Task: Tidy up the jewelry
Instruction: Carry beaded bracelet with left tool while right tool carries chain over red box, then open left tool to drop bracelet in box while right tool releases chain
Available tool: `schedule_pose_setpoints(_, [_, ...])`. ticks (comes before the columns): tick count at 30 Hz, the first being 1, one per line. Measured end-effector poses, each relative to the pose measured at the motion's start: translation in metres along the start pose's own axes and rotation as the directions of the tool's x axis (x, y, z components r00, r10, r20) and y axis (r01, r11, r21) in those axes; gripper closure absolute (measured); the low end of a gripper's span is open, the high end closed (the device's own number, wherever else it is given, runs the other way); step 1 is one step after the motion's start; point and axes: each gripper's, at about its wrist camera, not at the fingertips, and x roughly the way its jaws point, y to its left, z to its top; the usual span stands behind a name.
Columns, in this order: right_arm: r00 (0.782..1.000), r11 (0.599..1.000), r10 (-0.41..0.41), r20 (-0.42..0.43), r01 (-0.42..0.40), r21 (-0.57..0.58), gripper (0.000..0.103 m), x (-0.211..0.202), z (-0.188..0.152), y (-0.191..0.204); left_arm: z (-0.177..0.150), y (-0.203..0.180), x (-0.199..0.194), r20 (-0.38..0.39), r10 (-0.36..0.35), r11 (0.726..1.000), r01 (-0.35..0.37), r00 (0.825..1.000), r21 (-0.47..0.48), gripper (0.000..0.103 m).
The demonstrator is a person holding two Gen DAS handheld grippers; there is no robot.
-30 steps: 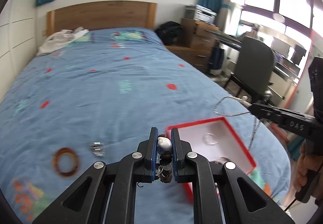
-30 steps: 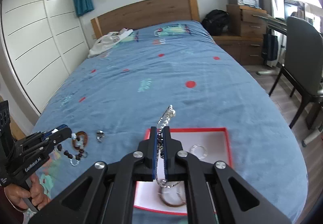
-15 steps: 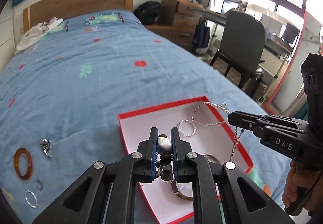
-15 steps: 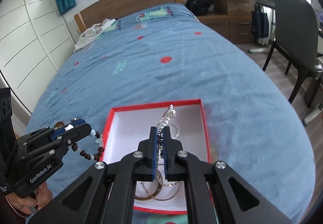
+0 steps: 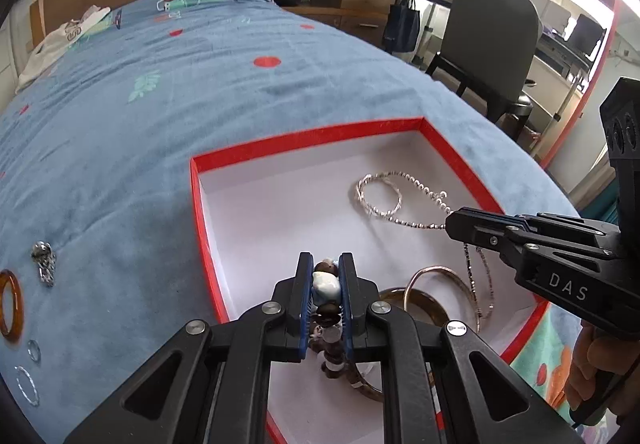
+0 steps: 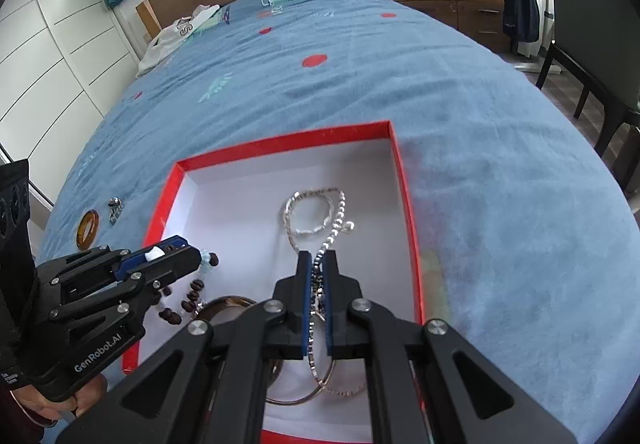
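A red box with a white floor [image 5: 208, 228] [image 6: 404, 179] lies on the blue bedspread. My left gripper [image 5: 326, 276] [image 6: 188, 254] is shut on a brown bead bracelet [image 5: 326, 284] [image 6: 188, 296] that hangs over the box's near left part. My right gripper [image 6: 318, 260] [image 5: 450, 222] is shut on a silver chain necklace [image 6: 334, 219] [image 5: 420, 189], whose far end lies on the box floor. A silver twisted bracelet [image 5: 378, 195] [image 6: 308, 211] and metal bangles [image 5: 436, 284] [image 6: 240, 304] lie in the box.
Left of the box on the bed lie an amber ring bangle [image 5: 10, 300] [image 6: 88, 228], a small silver piece [image 5: 44, 260] [image 6: 115, 207] and small silver rings [image 5: 28, 384]. A grey chair [image 5: 488, 43] and desk stand right of the bed.
Both grippers have moved over and down towards the box with their jewelry. The necklace's far end now lies on the box floor.
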Motion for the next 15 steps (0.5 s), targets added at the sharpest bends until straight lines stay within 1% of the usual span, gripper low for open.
schedule_pose_setpoints(6, [1.000,1.000,-0.003,-0.026,0.003,-0.002,0.098,0.008,-0.007,-0.002,-0.009,0.002,0.011,-0.035,0.009,1.000,-0.009,0.999,-0.009,0.091])
schedule_pose_setpoints(10, [0.999,1.000,-0.013,-0.029,0.012,-0.015,0.098,0.011,-0.008,0.000,-0.012,0.001,0.011,-0.035,0.017,1.000,-0.017,0.999,0.003,0.090])
schedule_pose_setpoints(15, [0.999,1.000,-0.011,-0.034,0.011,-0.012,0.097,0.013,-0.007,0.001,-0.012,0.003,0.010,-0.035,0.014,1.000,-0.014,0.999,-0.007,0.090])
